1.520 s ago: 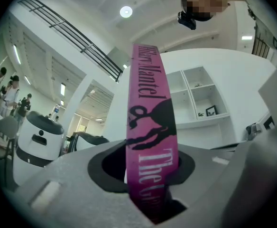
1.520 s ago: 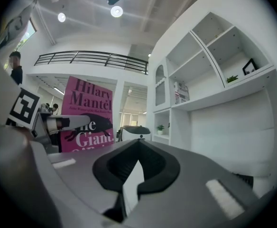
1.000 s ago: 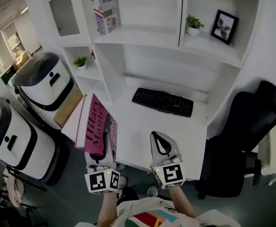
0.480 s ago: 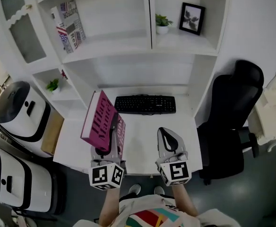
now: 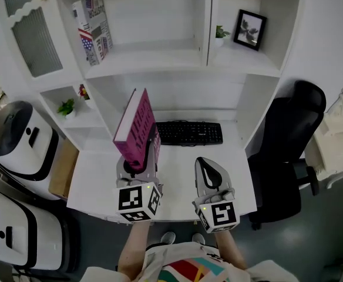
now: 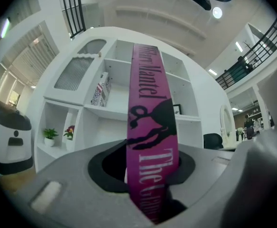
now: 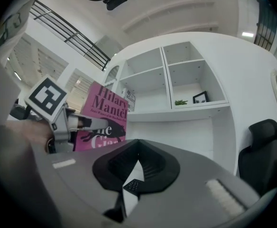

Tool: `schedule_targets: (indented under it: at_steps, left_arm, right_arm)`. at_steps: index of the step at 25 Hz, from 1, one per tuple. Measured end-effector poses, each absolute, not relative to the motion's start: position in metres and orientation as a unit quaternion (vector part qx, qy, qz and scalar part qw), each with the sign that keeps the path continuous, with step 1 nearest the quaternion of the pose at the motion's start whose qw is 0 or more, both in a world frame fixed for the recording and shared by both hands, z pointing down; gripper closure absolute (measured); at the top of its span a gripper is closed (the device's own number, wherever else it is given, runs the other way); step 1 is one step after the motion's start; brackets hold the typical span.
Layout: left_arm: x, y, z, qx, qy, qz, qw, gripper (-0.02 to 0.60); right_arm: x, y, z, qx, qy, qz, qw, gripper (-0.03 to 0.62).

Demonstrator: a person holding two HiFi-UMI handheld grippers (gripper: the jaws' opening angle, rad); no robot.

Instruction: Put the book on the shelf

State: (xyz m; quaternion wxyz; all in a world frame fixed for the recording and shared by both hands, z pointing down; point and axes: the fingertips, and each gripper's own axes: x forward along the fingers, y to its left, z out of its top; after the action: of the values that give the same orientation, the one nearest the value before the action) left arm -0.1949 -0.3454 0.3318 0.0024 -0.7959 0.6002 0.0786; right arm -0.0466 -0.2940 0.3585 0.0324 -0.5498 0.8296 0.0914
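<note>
The pink book (image 5: 137, 125) is off the desk (image 5: 95, 184) and stands upright in the air just left of the keyboard (image 5: 189, 133). Its lower end is clamped between the partly spread jaws of the left gripper (image 5: 137, 162). The right gripper (image 5: 205, 168) hangs on the person's side of the keyboard, jaws together with nothing in them. The pick-up looks done. What seems left is the carry up to the shelf (image 5: 154, 56) above and behind the keyboard, where a patterned book (image 5: 93, 27) leans, then setting down and letting go.
</note>
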Motion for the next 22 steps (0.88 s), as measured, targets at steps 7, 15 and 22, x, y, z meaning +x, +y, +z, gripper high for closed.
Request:
schedule_targets:
  at_steps: [7,15,22]
  left_arm:
    - [-0.208,-0.381,0.235,-0.786,0.606,0.101,0.070,0.440]
    - [-0.227,-0.419,0.145,-0.788,0.593,0.139,0.091,0.442]
    - [-0.231,-0.441,0.107,-0.802,0.579,0.118,0.083,0.440]
  right_arm:
    - [-0.057,-0.304,0.350,-0.552,0.828,0.089,0.033,0.592]
    - [-0.058,-0.309,0.350,-0.560,0.825,0.067,0.034,0.592]
    - [-0.053,-0.306,0.350,-0.566,0.821,0.061,0.037,0.592]
